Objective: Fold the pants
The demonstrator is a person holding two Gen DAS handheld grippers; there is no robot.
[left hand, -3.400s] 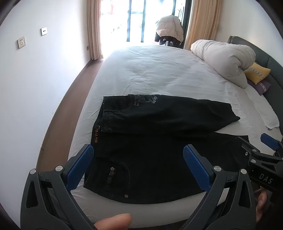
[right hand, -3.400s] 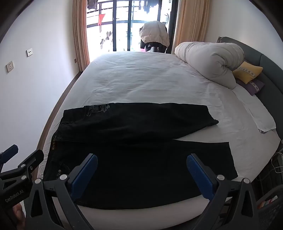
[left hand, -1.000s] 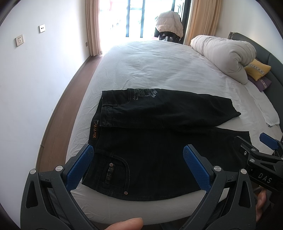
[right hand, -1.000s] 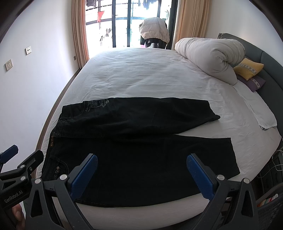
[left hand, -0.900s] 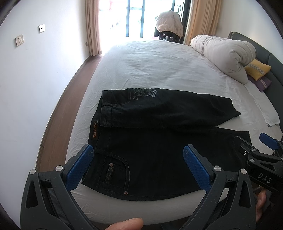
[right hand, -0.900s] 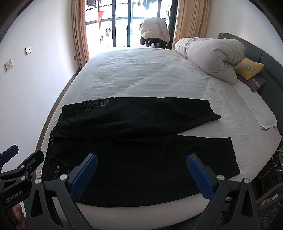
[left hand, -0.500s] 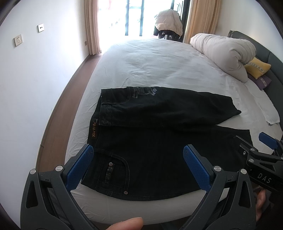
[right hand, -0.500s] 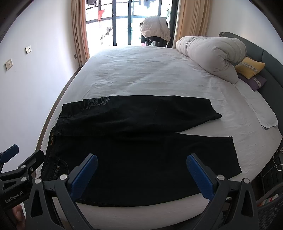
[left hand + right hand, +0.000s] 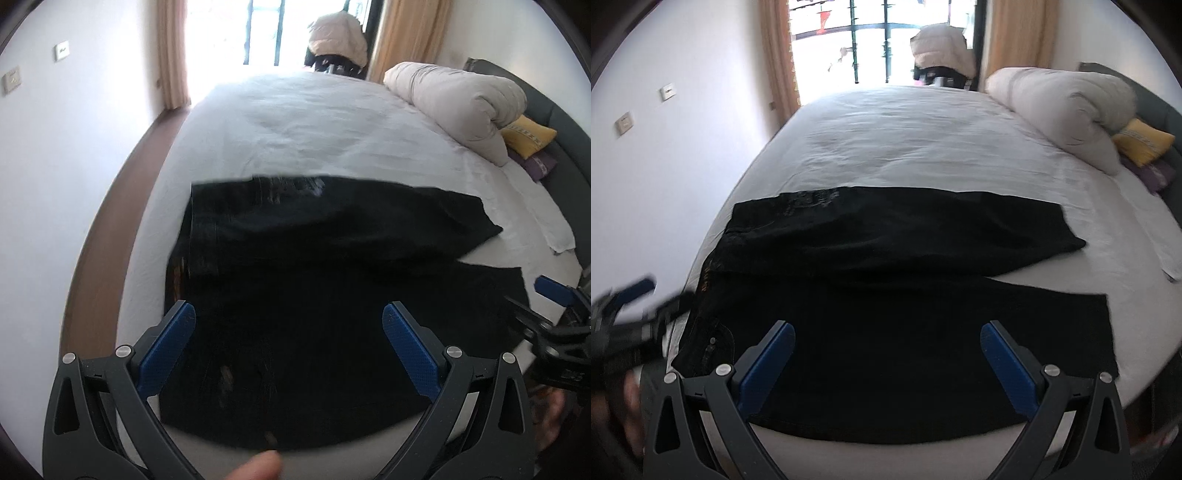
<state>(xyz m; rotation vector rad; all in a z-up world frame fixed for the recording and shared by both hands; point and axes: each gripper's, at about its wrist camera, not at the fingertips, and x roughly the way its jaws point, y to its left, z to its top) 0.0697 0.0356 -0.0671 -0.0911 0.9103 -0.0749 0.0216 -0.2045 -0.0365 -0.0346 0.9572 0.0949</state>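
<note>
On bed (image 9: 295,122), pants (image 9: 332,280) lie crosswise; waist nr L tool (image 9: 288,332), hems nr R tool (image 9: 886,350); both agape, empty.

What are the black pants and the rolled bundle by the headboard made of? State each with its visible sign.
Black pants: looks like denim, matte; a riveted pocket, contrast stitching and a waistband patch suggest jeans, though blur hides the weave.

Rolled bundle: seems a padded quilt or duvet in off-white matte cloth; it is thick, puffy and softly creased. The filling cannot be seen.
</note>
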